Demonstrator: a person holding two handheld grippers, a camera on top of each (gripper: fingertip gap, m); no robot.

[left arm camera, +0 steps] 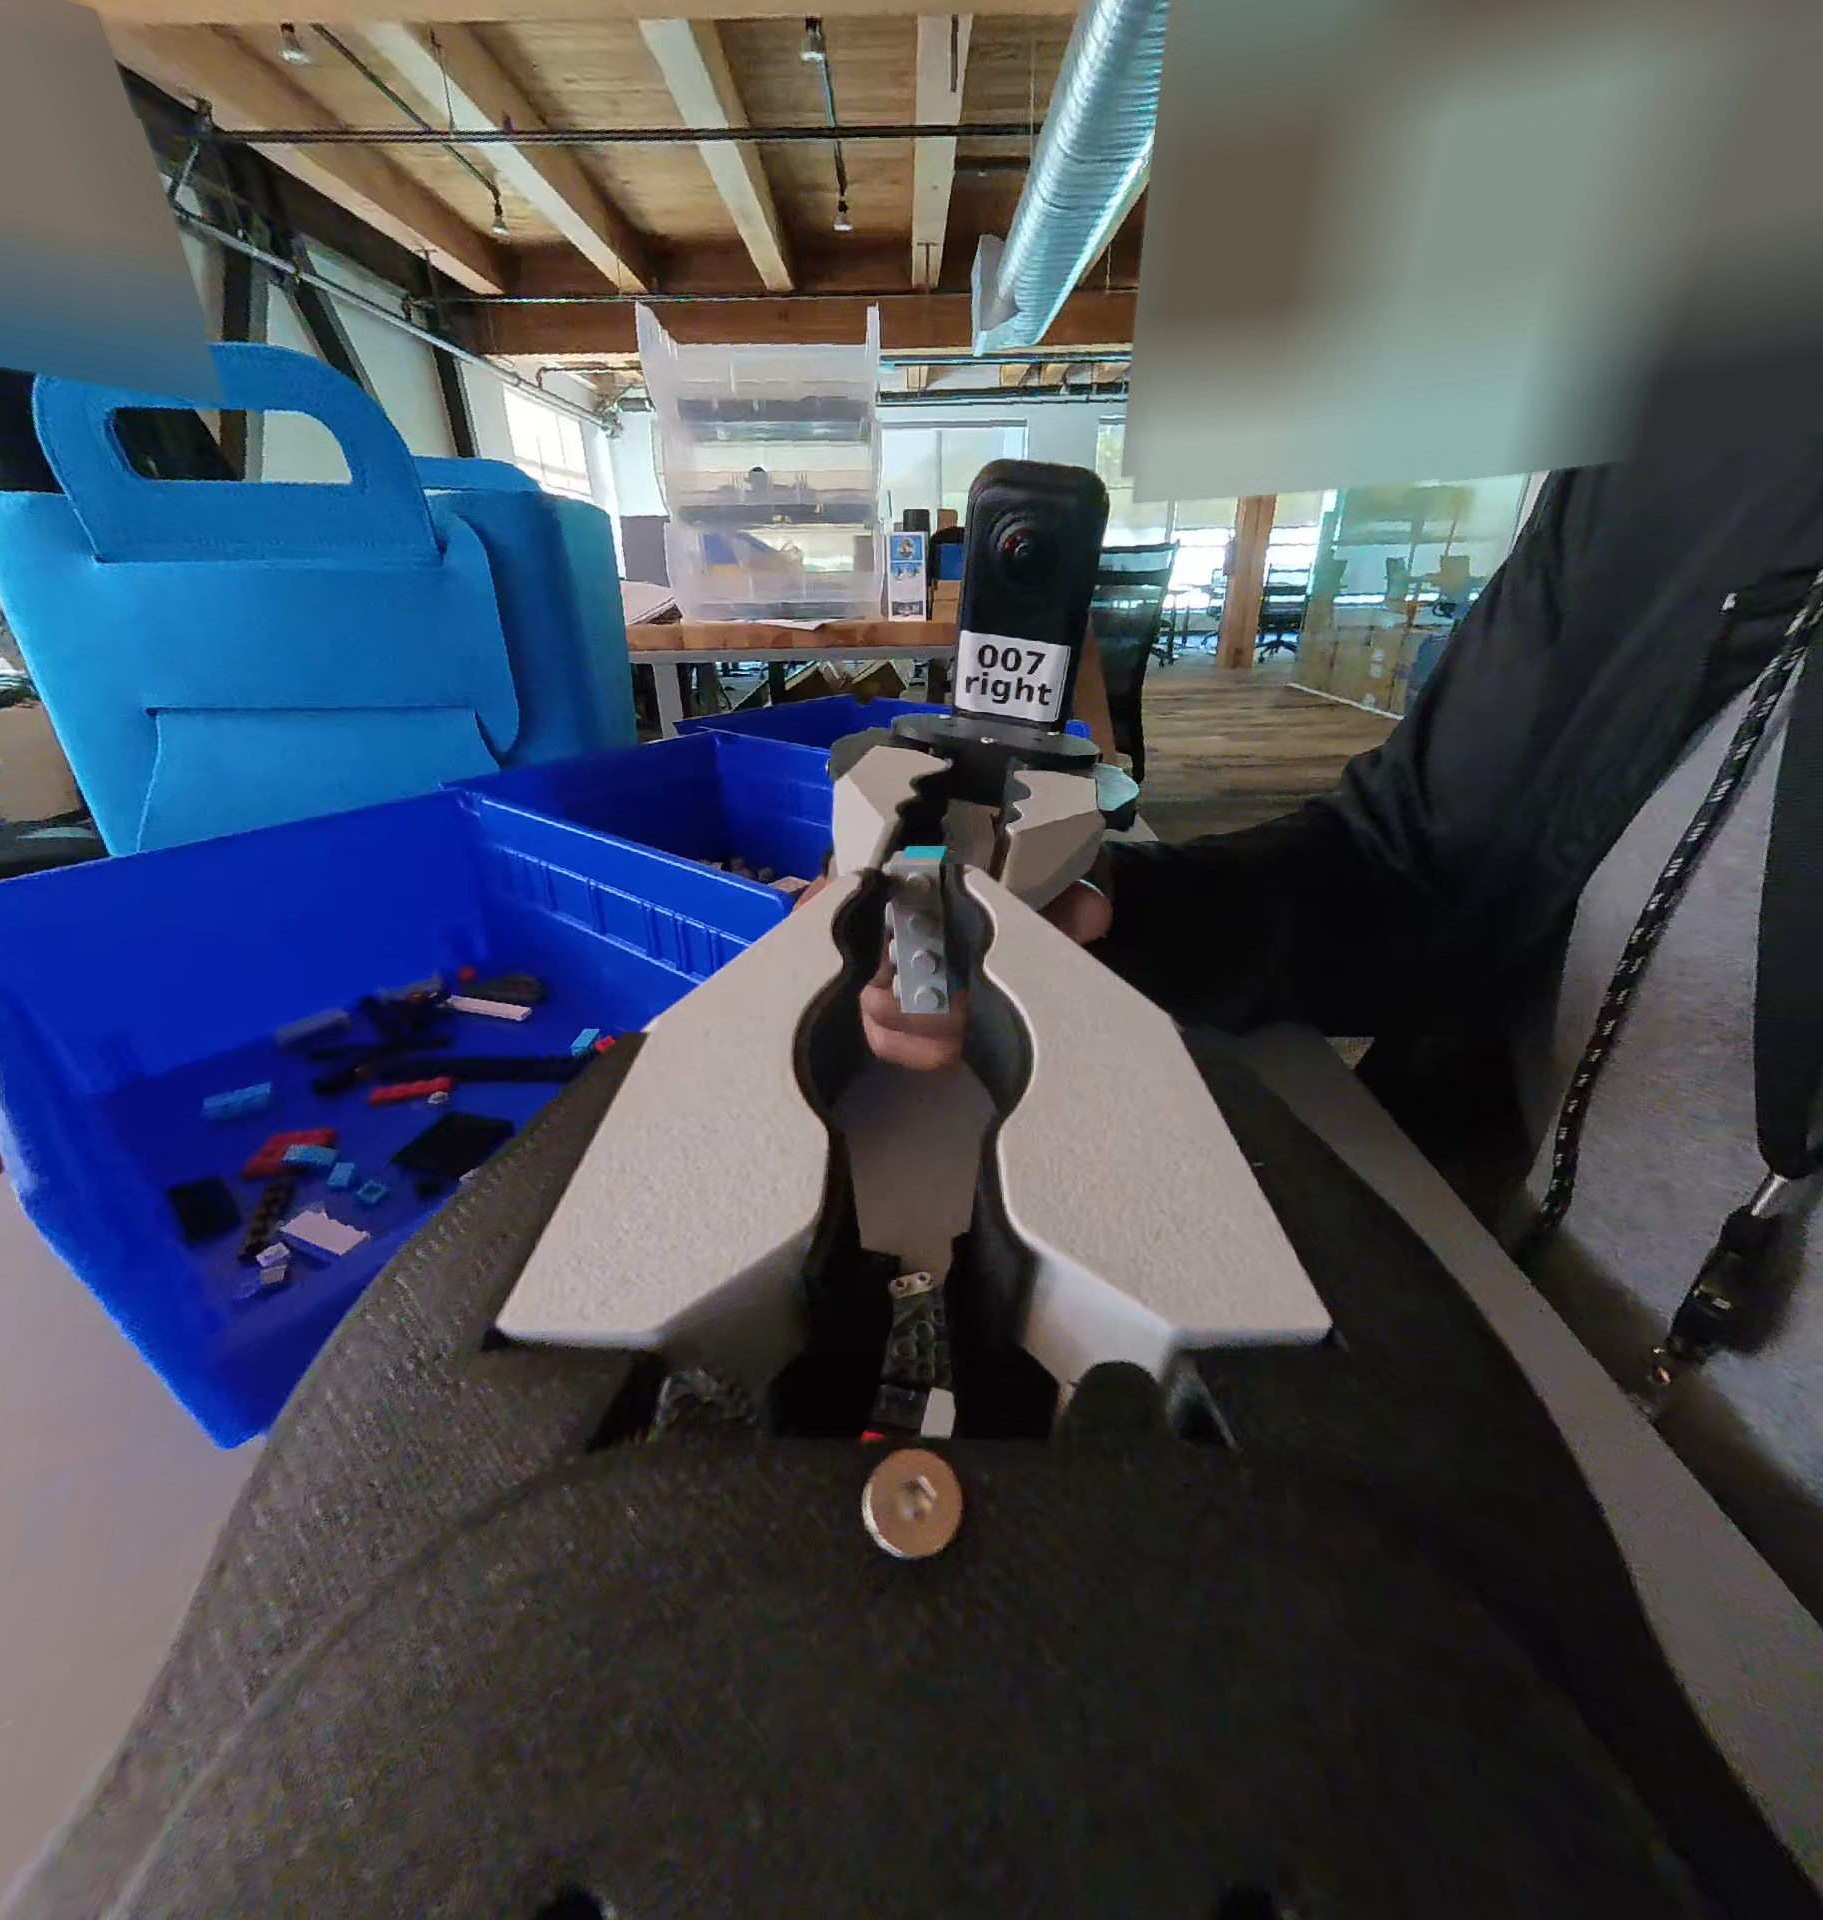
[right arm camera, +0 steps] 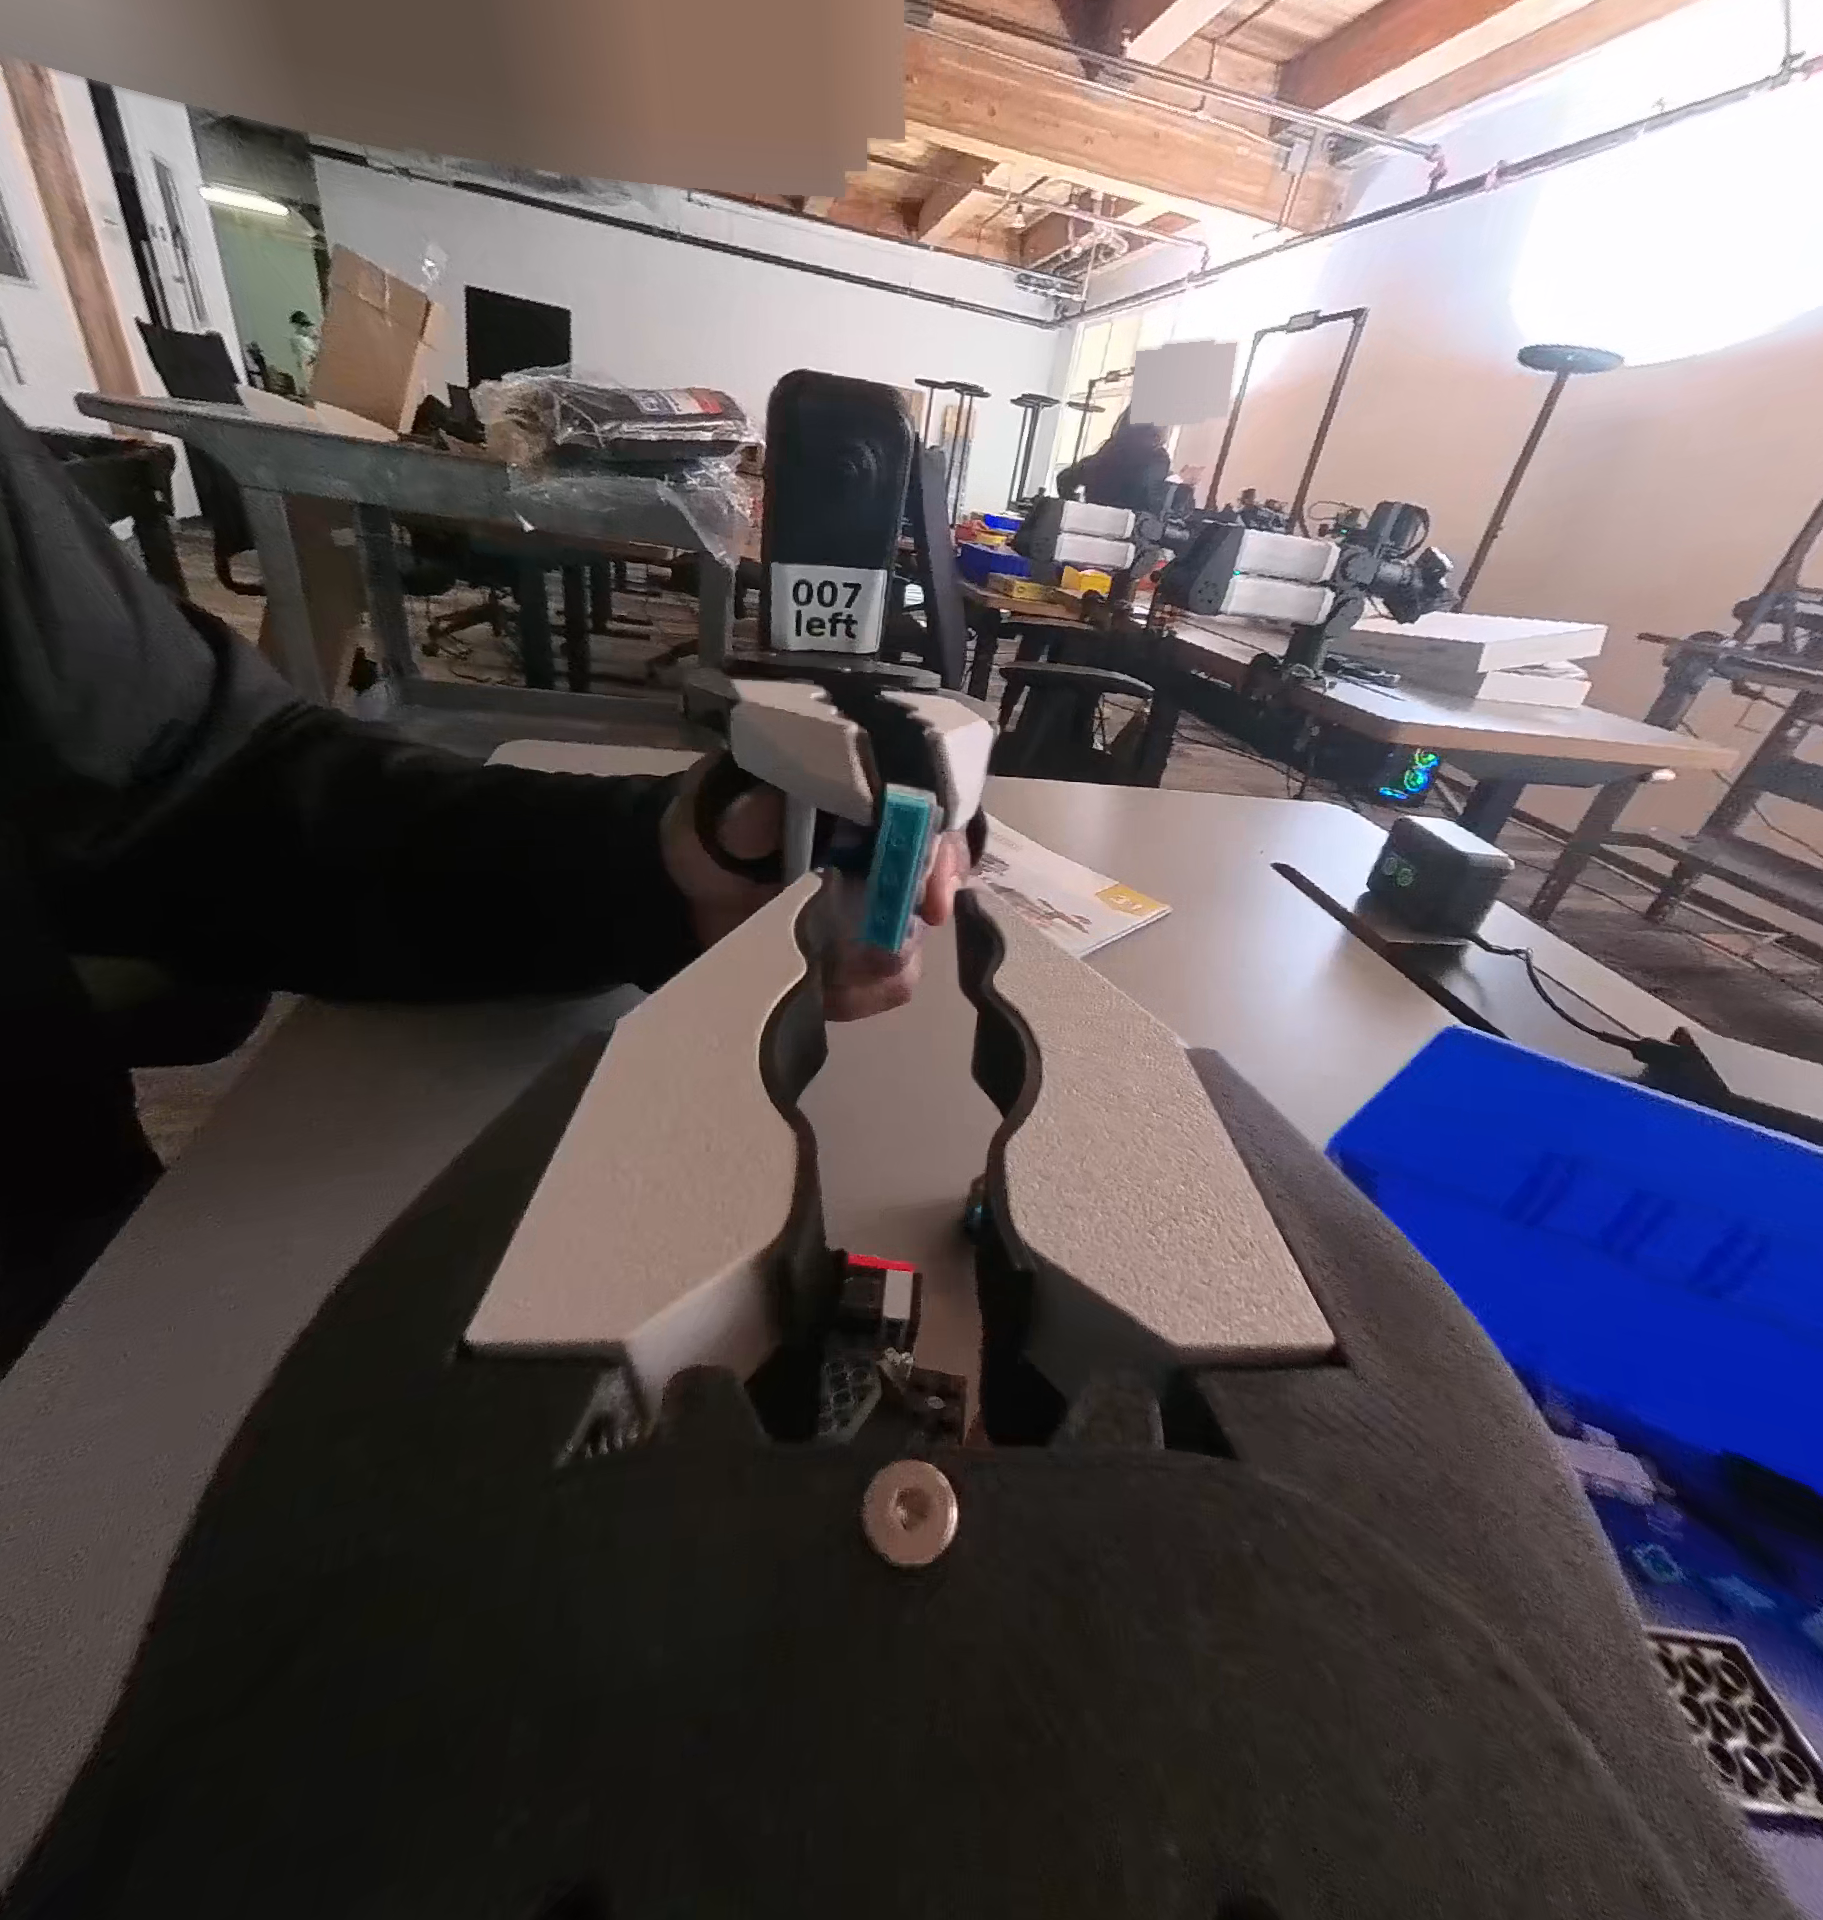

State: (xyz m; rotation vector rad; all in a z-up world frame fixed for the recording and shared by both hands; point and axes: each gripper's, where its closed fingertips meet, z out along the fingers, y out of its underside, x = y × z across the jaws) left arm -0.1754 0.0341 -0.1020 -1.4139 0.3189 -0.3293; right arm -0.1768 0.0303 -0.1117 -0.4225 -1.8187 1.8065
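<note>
- Counter (right arm camera: 1250,935): pale grey, across the middle of the right wrist view; it carries everything below.
- Blue felt bag (left arm camera: 294,644): upright at the left of the left wrist view, behind the bins.
- Blue bin (left arm camera: 263,904): open, at lower left of that view, with a second blue bin (left arm camera: 678,800) just behind it.
- Your left gripper (left arm camera: 915,894): centre of its own view, raised above the counter. Its fingers are closed almost fully and clamp the brick stack at their tips.
- Your right gripper (right arm camera: 886,904): centre of its own view, pointing straight at the left one. Its fingers stand partly apart and hold nothing. Their tips sit on either side of the stack, with a gap showing on both sides.
- Booklet (right arm camera: 1083,899): flat on the counter, just right of centre, beyond the gripper tips.
- Brick stack (left arm camera: 922,951): a short grey studded brick backed by a teal one, upright in the left fingers. The grey face is towards your left camera and the teal towards your right.
- Loose bricks (left arm camera: 398,1081): black, red, teal and white pieces scattered on the floor of the nearer bin.
</note>
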